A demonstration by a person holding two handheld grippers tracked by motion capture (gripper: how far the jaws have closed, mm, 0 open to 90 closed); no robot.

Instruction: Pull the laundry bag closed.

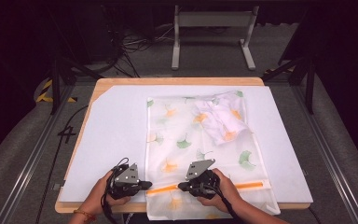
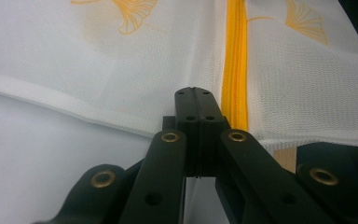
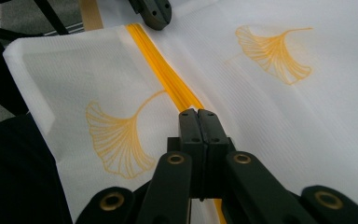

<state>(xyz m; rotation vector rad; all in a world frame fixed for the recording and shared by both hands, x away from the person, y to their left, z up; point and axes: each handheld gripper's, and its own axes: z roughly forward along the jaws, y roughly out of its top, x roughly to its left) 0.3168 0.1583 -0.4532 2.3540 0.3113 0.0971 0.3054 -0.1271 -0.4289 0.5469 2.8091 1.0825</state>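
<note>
High view: I see the white mesh laundry bag with ginkgo-leaf print [image 1: 196, 140] at table centre; my left gripper [image 1: 145, 185] at 7 o'clock and right gripper [image 1: 182, 186] at 6, jaws pressed together along its orange zipper [image 1: 165, 189].

High cam above near edge, facing far/down, both gripper cams close-up, low, all sharing orange zipper [image 1: 168, 189].

black tool [image 2: 195, 100] links, brass rivets

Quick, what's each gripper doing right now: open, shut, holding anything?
Left gripper: jaws shut at the mesh laundry bag's edge, beside the orange zipper.
Right gripper: jaws shut on the zipper line; pull hidden.
</note>
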